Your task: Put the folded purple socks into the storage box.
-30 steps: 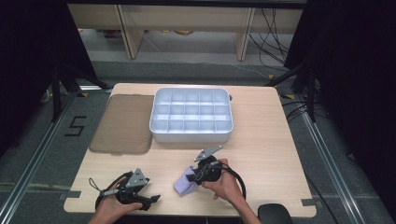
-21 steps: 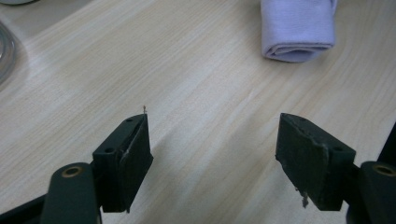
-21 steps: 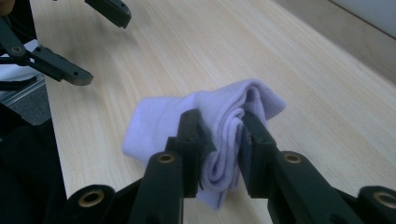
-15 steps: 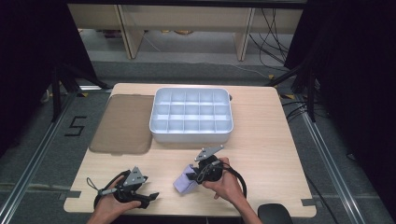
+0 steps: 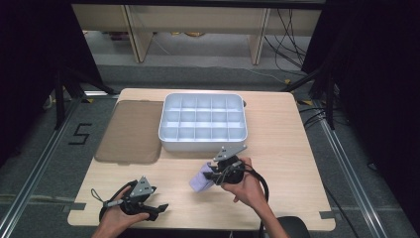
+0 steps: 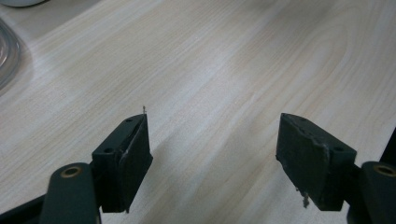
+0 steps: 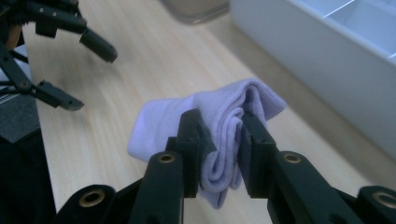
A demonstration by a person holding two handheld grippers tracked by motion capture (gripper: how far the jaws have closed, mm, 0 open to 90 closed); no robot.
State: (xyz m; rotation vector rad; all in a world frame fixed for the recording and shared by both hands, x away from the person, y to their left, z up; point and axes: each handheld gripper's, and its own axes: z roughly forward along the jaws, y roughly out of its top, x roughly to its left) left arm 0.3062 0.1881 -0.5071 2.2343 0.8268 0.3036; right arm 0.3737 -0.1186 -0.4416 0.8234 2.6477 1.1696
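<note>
A folded lilac sock is pinched between the jaws of my right gripper, which is shut on it and holds it just above the wooden table. From above, the lilac sock hangs to the left of the right gripper, in front of the white compartment tray. My left gripper rests near the table's front left corner. Its jaws stand wide open over bare wood with nothing between them.
A brown flat lid lies left of the tray. The tray wall rises close on the right of the sock. The left gripper shows farther off in the right gripper view. Black cables trail from both grippers.
The right gripper has risen a little with the sock in it. The left gripper has stayed where it was.
</note>
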